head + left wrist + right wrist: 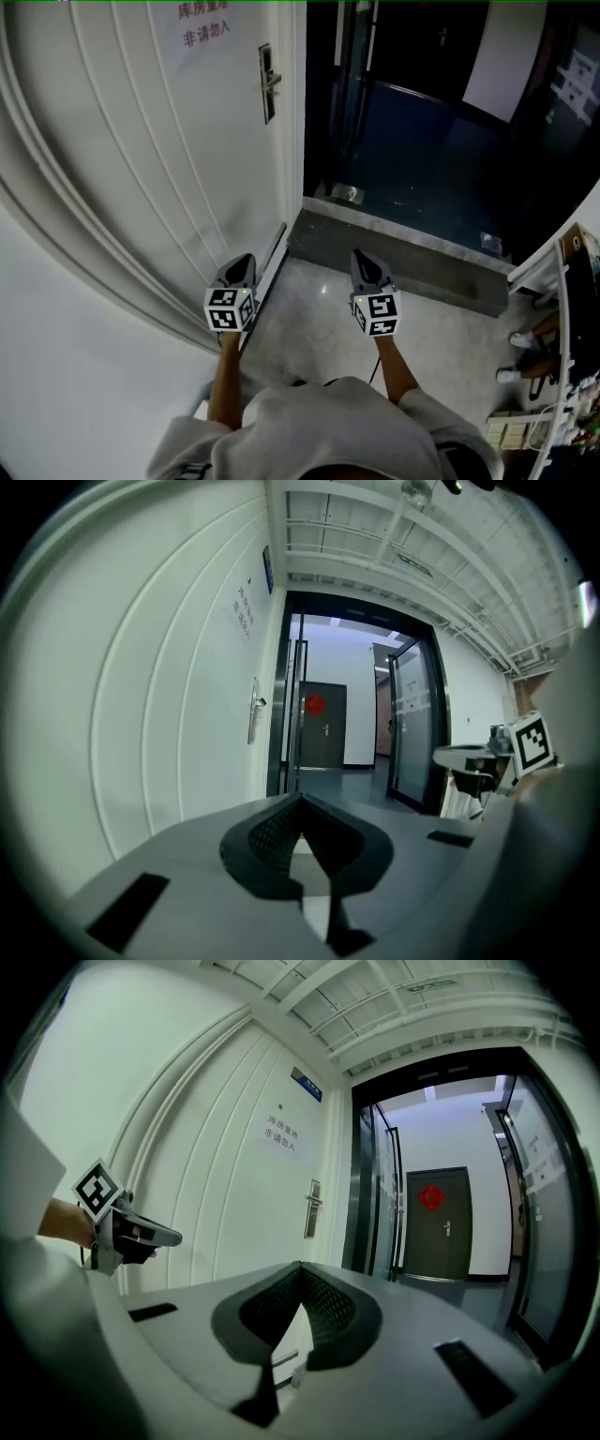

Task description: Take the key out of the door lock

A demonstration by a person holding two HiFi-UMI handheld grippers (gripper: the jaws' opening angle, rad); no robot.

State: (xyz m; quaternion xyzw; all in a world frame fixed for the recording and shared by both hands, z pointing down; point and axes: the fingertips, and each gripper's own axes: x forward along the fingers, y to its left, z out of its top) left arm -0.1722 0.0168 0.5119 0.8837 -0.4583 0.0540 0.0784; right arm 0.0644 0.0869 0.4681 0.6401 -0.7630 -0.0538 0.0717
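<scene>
Head view, door: a white panelled door (141, 141) fills the left side, beside a dark open doorway (422, 141).
Head view, lock: a silver metal lock plate with a lever handle (268, 82) sits near the door's right edge, below a paper notice with red print (204, 26). The key is too small to make out there.
Head view, tools: the grey two-jaw left gripper (246, 259) and right gripper (360, 255) are held side by side, low over the pale floor (300, 328). They are near a grey stone threshold (394, 248) and well apart from the lock plate.
Left gripper view, jaws: the black textured pads (272, 832) meet at the tip with nothing between them. The lock plate lies far ahead, to the left.
Right gripper view, jaws: pressed together and empty. The lock plate is ahead and the left gripper is off to the left. A dark far door with a red ornament (436, 1218) shows through the doorway.
</scene>
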